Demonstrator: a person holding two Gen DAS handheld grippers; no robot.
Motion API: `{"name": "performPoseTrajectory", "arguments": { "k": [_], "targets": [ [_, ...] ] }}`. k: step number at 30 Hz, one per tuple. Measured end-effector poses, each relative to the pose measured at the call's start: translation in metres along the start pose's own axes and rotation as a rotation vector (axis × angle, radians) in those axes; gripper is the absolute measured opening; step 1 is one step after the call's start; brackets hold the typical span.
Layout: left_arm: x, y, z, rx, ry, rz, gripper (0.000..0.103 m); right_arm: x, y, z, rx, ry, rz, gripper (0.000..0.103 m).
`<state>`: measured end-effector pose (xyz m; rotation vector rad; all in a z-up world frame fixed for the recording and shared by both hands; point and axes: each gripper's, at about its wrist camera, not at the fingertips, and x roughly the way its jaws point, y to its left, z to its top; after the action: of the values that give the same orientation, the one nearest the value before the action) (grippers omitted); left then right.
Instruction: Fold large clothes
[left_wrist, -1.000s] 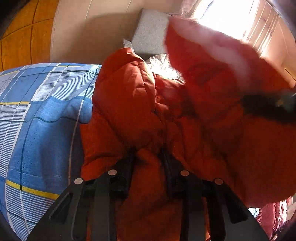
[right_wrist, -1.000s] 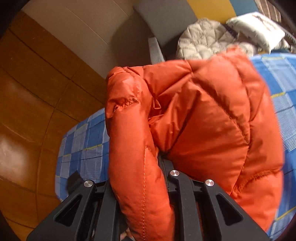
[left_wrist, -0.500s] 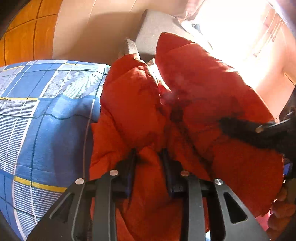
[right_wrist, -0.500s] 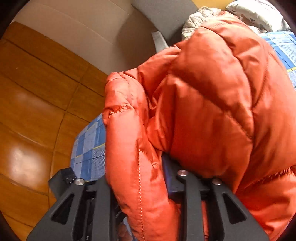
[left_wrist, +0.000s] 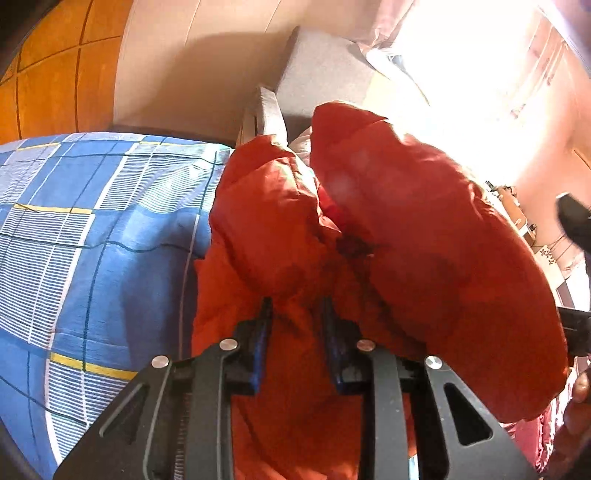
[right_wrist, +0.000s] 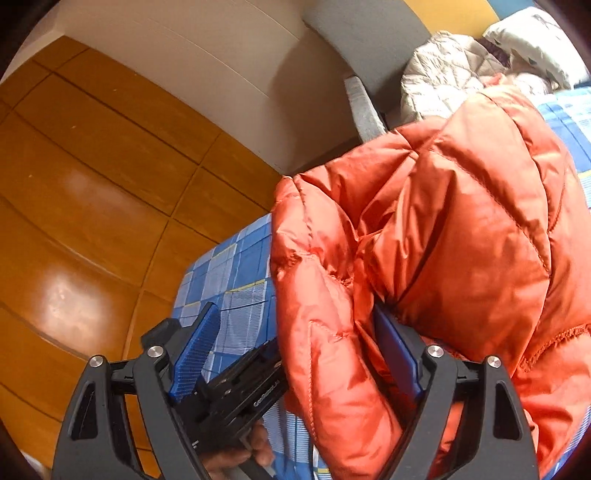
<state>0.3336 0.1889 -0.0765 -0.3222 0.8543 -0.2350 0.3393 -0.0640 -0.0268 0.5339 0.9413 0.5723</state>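
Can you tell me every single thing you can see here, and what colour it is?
puffy jacket: one, orange, bunched up on the bed
bed sheet: one, blue checks with white and yellow lines, under the jacket
quilted jacket: one, white, at the far end of the bed
pillow: one, white, behind the quilted jacket
padded panel: one, grey, at the head of the bed
floor: brown wood, beside the bed
left gripper: one, black, jaws shut on the puffy jacket
right gripper: one, black with blue pads, jaws open with a jacket fold between them
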Motion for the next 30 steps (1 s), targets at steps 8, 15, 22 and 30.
{"name": "performPoseTrajectory", "arguments": {
  "k": [8, 15, 22, 30],
  "targets": [
    [0.009, -0.010, 0.000, 0.024, 0.020, 0.025, 0.024, -0.062, -0.007, 0.018, -0.013, -0.159, 0.071, 0.083],
    [0.001, -0.008, 0.002, -0.010, 0.005, -0.001, 0.024, -0.116, -0.133, 0.020, 0.333, -0.375, -0.005, 0.065],
    [-0.014, -0.003, 0.011, -0.072, -0.045, -0.086, 0.027, -0.060, -0.127, -0.005, 0.248, -0.214, -0.016, 0.051],
    [-0.034, 0.010, 0.020, -0.139, -0.075, -0.198, 0.053, -0.023, -0.092, -0.014, 0.104, -0.097, -0.011, 0.051]
  ]
}}
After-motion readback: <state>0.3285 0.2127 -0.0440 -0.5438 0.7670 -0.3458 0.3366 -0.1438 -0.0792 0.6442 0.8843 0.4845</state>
